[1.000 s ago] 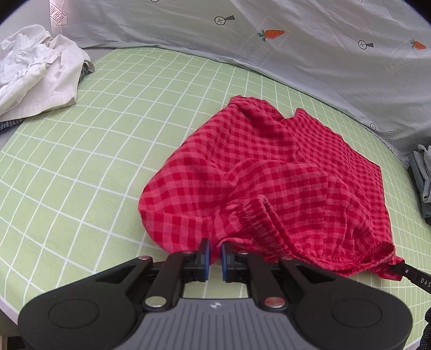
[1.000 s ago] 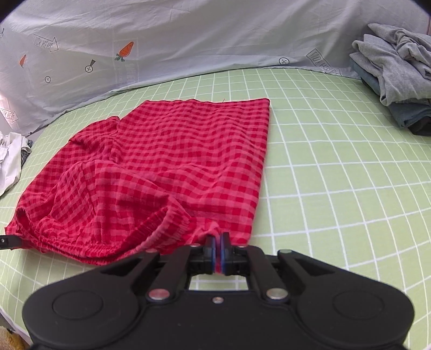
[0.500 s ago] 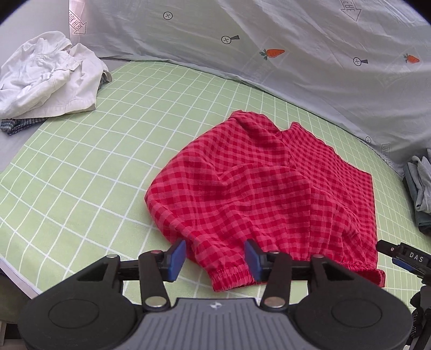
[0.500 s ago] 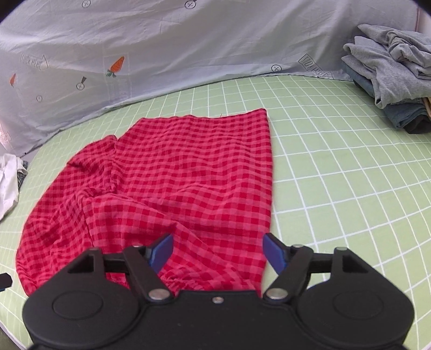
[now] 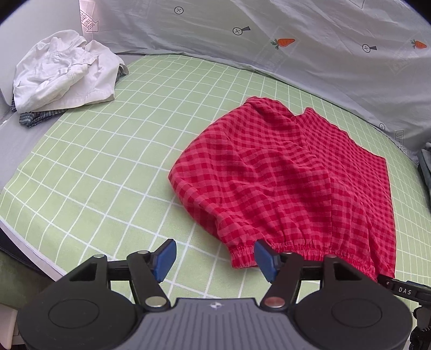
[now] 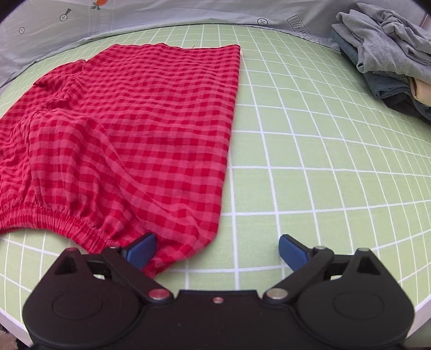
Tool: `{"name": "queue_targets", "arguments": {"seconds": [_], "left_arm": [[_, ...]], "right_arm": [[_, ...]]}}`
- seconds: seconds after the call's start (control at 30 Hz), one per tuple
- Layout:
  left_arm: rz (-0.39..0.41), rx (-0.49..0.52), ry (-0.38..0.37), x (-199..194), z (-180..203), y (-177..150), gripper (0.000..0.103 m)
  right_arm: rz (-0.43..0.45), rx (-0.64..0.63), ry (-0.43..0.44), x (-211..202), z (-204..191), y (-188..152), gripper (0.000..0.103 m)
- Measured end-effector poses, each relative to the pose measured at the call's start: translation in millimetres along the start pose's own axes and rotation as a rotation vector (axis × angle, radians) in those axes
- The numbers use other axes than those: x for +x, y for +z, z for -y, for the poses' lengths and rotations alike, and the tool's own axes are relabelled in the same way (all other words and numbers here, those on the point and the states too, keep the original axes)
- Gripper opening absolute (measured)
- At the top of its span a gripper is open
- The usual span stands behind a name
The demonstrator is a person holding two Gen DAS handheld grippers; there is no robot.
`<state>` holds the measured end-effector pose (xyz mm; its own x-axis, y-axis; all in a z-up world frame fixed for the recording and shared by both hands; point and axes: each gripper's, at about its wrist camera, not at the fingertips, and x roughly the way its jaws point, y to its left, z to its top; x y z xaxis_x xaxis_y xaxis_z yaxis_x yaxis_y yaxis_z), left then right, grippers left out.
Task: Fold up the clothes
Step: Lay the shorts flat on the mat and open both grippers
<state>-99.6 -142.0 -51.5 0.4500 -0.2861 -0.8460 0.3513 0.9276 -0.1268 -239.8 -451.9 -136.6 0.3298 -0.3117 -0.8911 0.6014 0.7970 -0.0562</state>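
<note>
bed surface: light green sheet [image 5: 113, 167] with a white grid, lying flat and mostly smooth, curving off at the near edge. backdrop: pale grey-blue fabric [image 5: 309, 53] behind the bed, creased, printed with small orange carrots, round black marks and boxed lettering; its lower edge meets the green sheet. far left corner: plain grey strip [image 5: 13, 150] beside the sheet. near left: dark gap below the bed's edge, floor not readable. light: even, soft, daylight-like, with faint shadows only; a pinkish bright patch at the backdrop's upper left [image 5: 86, 10].
</note>
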Motion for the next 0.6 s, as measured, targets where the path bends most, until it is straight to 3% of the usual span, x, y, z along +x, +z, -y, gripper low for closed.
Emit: {"name": "queue_targets", "arguments": {"seconds": [0.13,0.37,0.6], "left_arm": [[0.014,-0.026,0.023,6.5,-11.6,7.6,0.078],[0.024,-0.089,-0.027,31.3,-41.0,55.1,0.081],[0.026,-0.024,-0.071,69.9,-48.6,108.5,0.081]], "right_arm": [[0.018,-0.035,-0.029,-6.1,-4.4,1.2,0.101],[0.234,0.033,-0.042,-26.6,-22.4,30.4,0.103],[0.241,0.077,-0.075,8.5,-48.6,63.7,0.103]]}}
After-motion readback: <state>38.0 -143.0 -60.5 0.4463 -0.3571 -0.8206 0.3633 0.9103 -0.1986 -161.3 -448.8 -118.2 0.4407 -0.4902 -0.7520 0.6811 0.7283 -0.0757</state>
